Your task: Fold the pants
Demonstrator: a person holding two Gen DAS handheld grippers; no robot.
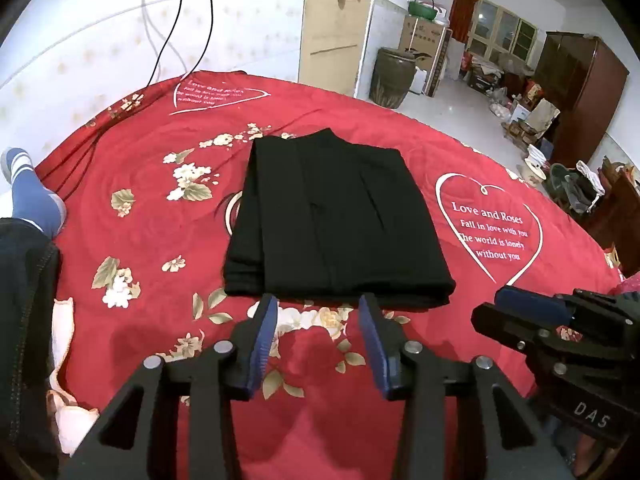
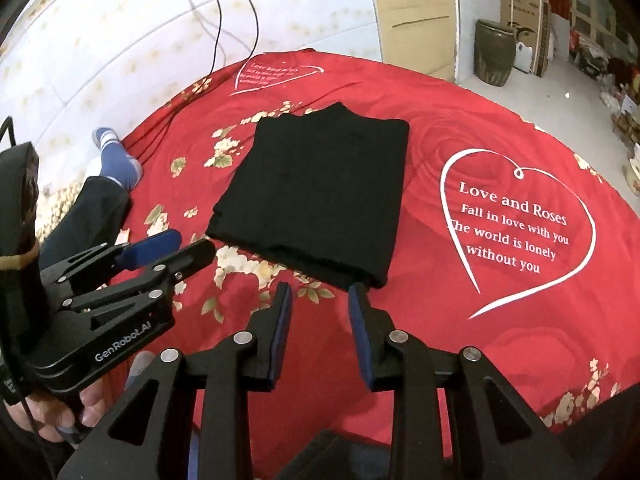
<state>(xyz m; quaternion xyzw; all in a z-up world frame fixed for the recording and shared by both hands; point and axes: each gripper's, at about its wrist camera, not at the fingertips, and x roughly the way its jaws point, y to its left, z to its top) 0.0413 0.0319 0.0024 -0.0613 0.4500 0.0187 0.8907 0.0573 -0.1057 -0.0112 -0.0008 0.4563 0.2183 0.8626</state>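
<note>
Now my left tongs point(image 1: 318, 310) stand apart with nothing between the blue pads, their tips just short of the near edge of the folded black pants point(image 1: 336, 224). My right tongs point(image 2: 320, 300) are parted a little less, also empty, their tips near the pants' near right corner. The pants lie flat on the red bedspread point(image 1: 400, 360), just ahead of both tongs.

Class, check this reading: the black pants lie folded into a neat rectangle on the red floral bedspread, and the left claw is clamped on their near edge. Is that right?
One thing is wrong. The left claw is not clamped on anything: the left wrist view shows it open, empty, just short of the near edge. The black pants do lie folded into a rectangle on the red floral bedspread.
</note>
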